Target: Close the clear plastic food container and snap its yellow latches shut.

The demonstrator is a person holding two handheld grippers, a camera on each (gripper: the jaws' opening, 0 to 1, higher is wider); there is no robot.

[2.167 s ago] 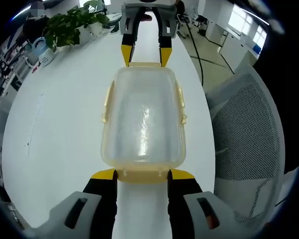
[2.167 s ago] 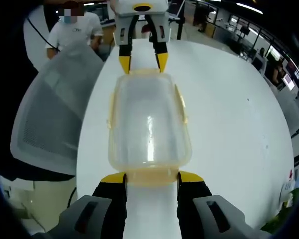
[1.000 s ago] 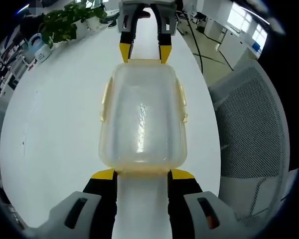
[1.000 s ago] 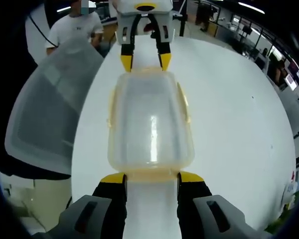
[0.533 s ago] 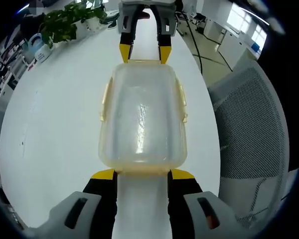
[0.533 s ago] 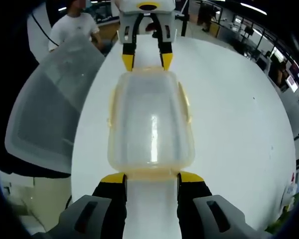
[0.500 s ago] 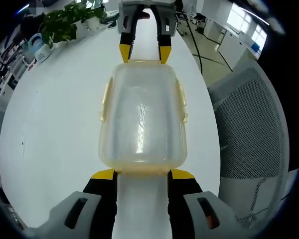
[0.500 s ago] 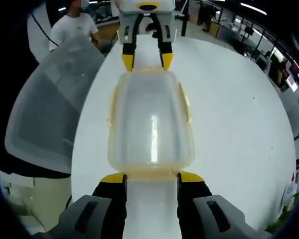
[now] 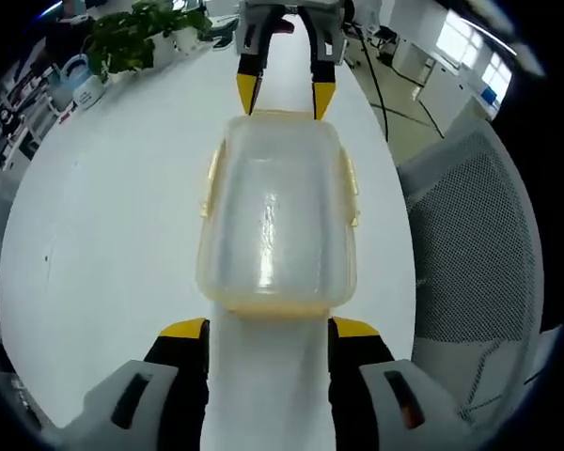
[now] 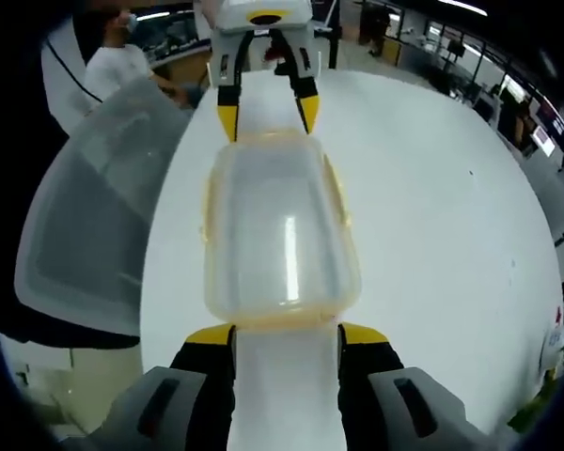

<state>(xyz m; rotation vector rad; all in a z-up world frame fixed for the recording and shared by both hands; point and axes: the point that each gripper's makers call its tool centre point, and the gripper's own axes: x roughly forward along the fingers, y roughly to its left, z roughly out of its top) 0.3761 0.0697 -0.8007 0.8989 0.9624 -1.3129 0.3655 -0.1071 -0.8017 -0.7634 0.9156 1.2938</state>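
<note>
on the smooth white table (image 9: 103,216), a rounded, frosted clear container (image 9: 277,221) sits between the spread left gripper (image 9: 268,329) and right gripper (image 10: 287,335).

Clear lidded container (image 9: 277,218) lies flat; yellow latches (image 9: 351,193) along its sides.

container (image 9: 276,221) on table (image 9: 103,225), between both tongs
</note>
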